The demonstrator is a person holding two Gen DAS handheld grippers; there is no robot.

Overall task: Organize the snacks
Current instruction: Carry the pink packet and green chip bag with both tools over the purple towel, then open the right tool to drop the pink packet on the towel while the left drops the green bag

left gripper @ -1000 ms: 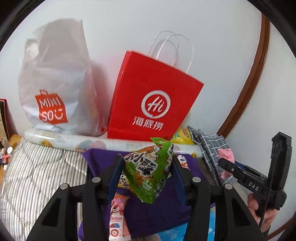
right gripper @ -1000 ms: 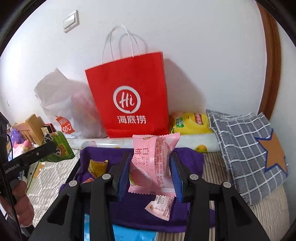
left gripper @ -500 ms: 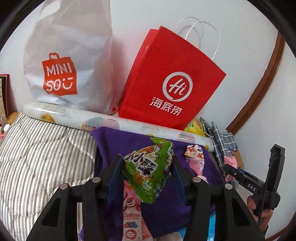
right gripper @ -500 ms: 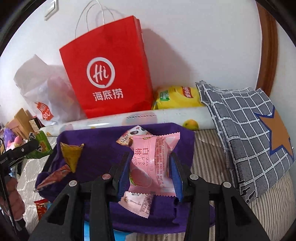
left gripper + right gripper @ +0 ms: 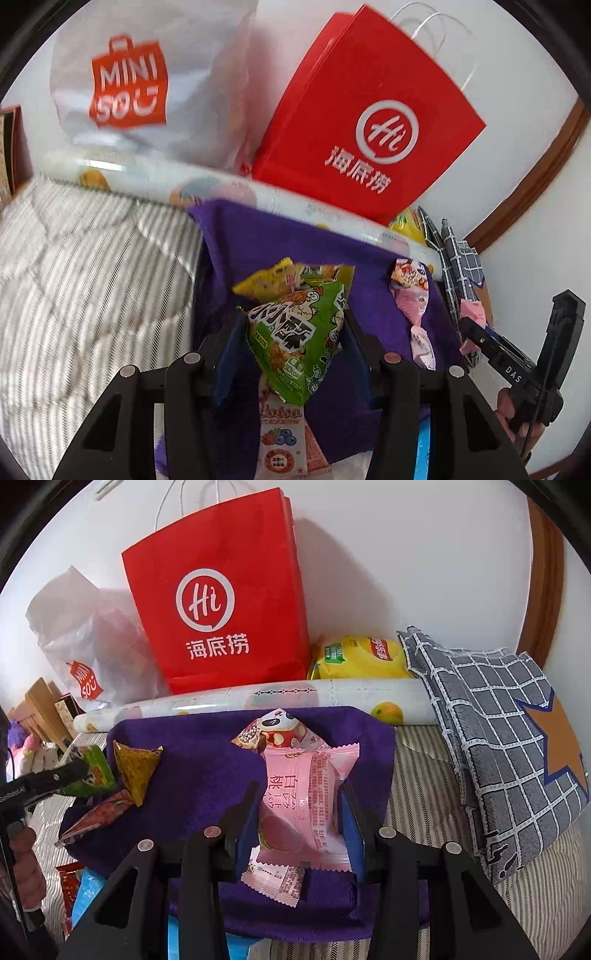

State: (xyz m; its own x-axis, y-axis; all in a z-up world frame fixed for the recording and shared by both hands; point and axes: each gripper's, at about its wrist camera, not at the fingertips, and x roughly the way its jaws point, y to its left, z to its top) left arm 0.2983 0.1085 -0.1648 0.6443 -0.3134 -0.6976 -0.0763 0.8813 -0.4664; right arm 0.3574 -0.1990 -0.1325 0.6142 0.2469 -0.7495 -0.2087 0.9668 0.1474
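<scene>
Both grippers hold snack packets above the purple cloth.

The left gripper is clamped on a green packet near the cloth's left edge; the right gripper pinches a pink packet near its right edge.

Striped bed, purple cloth with snack packets, patterned roll, checked pillow

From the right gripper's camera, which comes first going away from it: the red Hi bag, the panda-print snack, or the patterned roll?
1. Panda-print snack, on the purple cloth just beyond the right gripper.
2. Patterned roll, along the cloth's far edge.
3. Red Hi bag, standing by the wall.
</scene>
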